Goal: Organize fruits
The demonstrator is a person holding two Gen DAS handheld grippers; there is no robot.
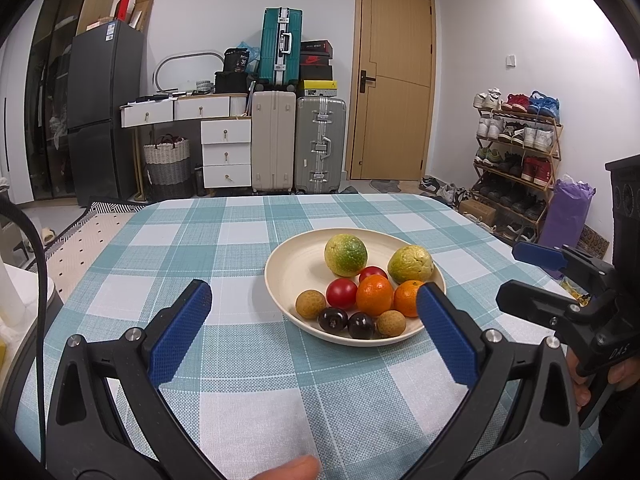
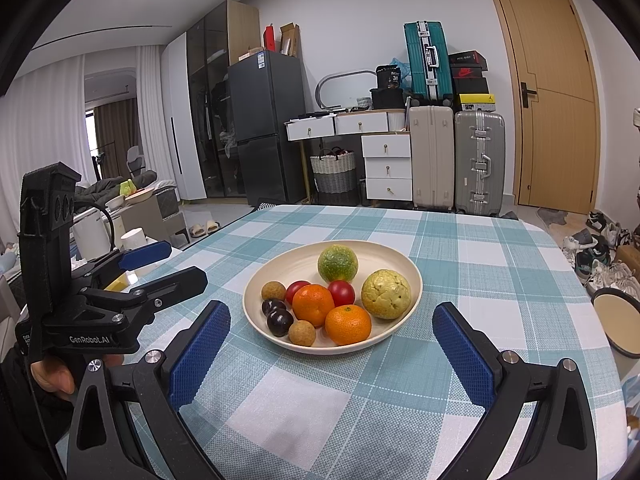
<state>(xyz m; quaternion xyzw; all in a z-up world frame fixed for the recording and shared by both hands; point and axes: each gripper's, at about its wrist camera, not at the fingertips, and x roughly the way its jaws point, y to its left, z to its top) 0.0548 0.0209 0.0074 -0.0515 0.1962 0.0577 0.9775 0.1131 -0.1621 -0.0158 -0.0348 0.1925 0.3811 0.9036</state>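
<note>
A cream plate (image 1: 288, 276) (image 2: 264, 316) sits mid-table on the checked cloth. It holds two green citrus fruits (image 1: 345, 255) (image 2: 337, 263), two oranges (image 1: 374, 295) (image 2: 313, 305), two red tomatoes (image 1: 341, 294) (image 2: 341, 293), two dark plums (image 1: 332, 319) (image 2: 279, 322) and two brown longans (image 1: 311, 304) (image 2: 302, 333). My left gripper (image 1: 314, 304) is open and empty, just short of the plate; it also shows in the right wrist view (image 2: 168, 264). My right gripper (image 2: 331, 322) is open and empty, in front of the plate; it also shows in the left wrist view (image 1: 520, 276).
The table (image 1: 240, 360) (image 2: 500, 264) carries a teal and white checked cloth. A round cream-lined container (image 2: 616, 326) sits by its right edge. Suitcases (image 1: 296, 144), drawers, a fridge and a shoe rack (image 1: 516, 160) stand beyond the table.
</note>
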